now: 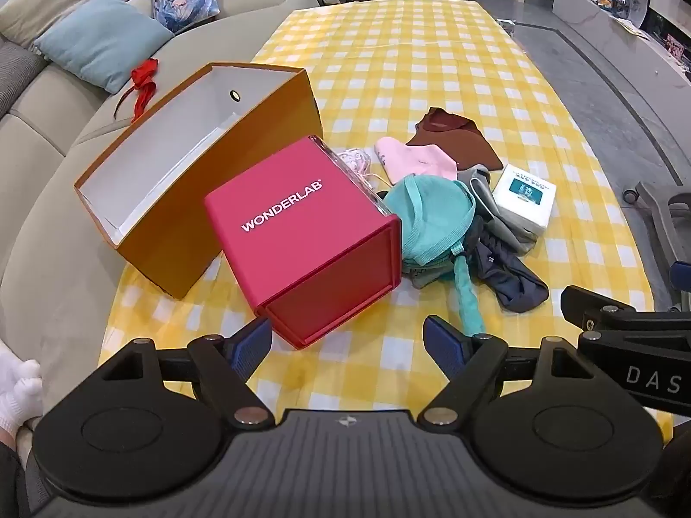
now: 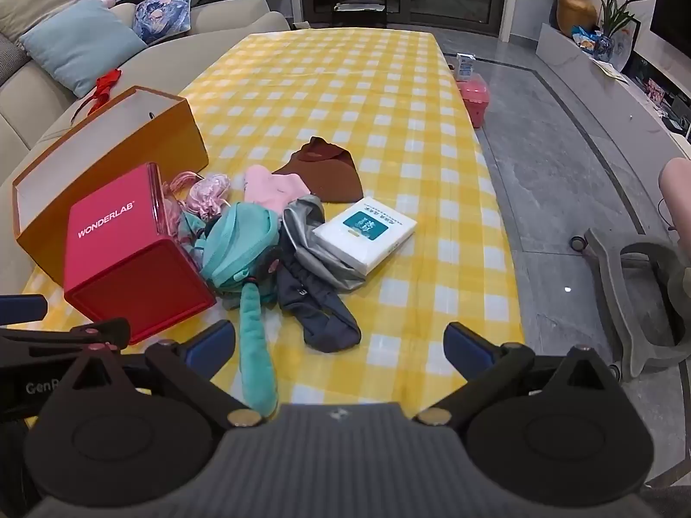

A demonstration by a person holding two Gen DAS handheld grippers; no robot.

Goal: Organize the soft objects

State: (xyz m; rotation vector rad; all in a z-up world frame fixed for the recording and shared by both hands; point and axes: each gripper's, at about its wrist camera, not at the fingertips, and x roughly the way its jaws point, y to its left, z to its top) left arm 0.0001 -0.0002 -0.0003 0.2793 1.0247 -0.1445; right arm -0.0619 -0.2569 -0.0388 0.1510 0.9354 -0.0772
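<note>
A pile of soft cloth items lies on the yellow checked table (image 1: 388,69): a teal garment (image 1: 432,220) (image 2: 237,241), a dark navy one (image 1: 514,276) (image 2: 319,306), a grey one (image 2: 302,233), a pink one (image 1: 414,162) (image 2: 272,187) and a brown one (image 1: 453,134) (image 2: 324,168). An open orange box (image 1: 194,155) (image 2: 108,164) and a red WONDERLAB box (image 1: 311,237) (image 2: 129,250) stand left of the pile. My left gripper (image 1: 347,341) is open and empty, just before the red box. My right gripper (image 2: 341,345) is open and empty, near the teal strap and the navy garment.
A white packet with a teal label (image 1: 524,196) (image 2: 367,233) lies right of the pile. A beige sofa with cushions (image 1: 99,39) runs along the left. A red stool (image 2: 473,97) and a grey chair base (image 2: 639,285) stand on the floor to the right.
</note>
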